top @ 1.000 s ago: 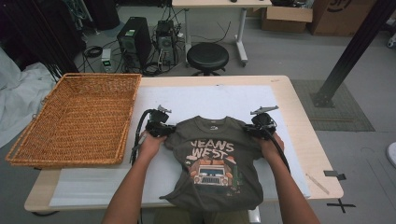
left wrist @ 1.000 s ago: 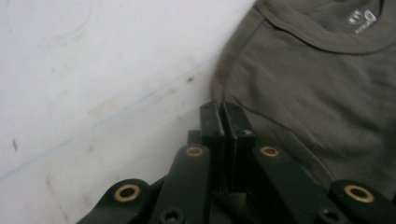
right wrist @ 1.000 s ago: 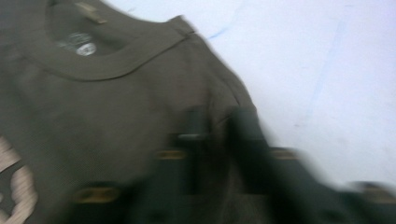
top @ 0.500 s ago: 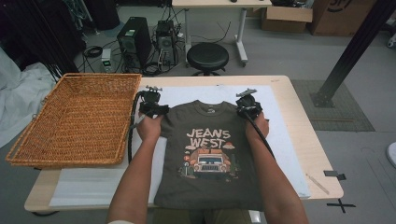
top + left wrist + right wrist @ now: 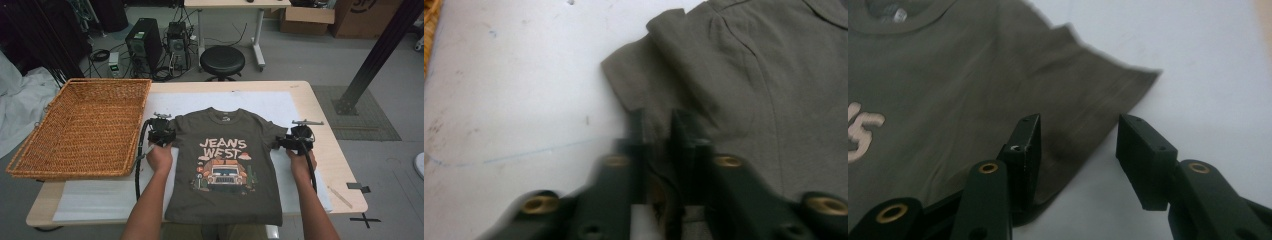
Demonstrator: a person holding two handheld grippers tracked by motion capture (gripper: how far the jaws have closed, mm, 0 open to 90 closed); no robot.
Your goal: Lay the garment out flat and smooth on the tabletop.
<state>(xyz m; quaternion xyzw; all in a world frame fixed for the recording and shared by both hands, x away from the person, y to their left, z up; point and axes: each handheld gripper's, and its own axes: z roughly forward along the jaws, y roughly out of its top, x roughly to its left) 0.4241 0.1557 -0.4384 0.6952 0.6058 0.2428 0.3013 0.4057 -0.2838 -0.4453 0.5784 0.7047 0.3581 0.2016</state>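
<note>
Both grippers moved outward to the sleeves of the "JEANS WEST" T-shirt (image 5: 225, 165): left gripper (image 5: 658, 131) pinches its sleeve; right gripper (image 5: 1079, 137) gapes open.

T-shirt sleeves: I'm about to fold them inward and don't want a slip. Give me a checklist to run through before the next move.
1. T-shirt lies flat, print up, on the white mat: ok.
2. Left gripper closed on the left sleeve: jaws nearly together with cloth between them, ok.
3. Right gripper closed on the right sleeve: not ok, jaws apart, sleeve edge between them.
4. Sleeves spread out: left one shows a crease, not ok.
5. Wicker basket apart from the shirt: ok.
6. Hem on the table: cannot tell, it reaches the near edge.
</note>
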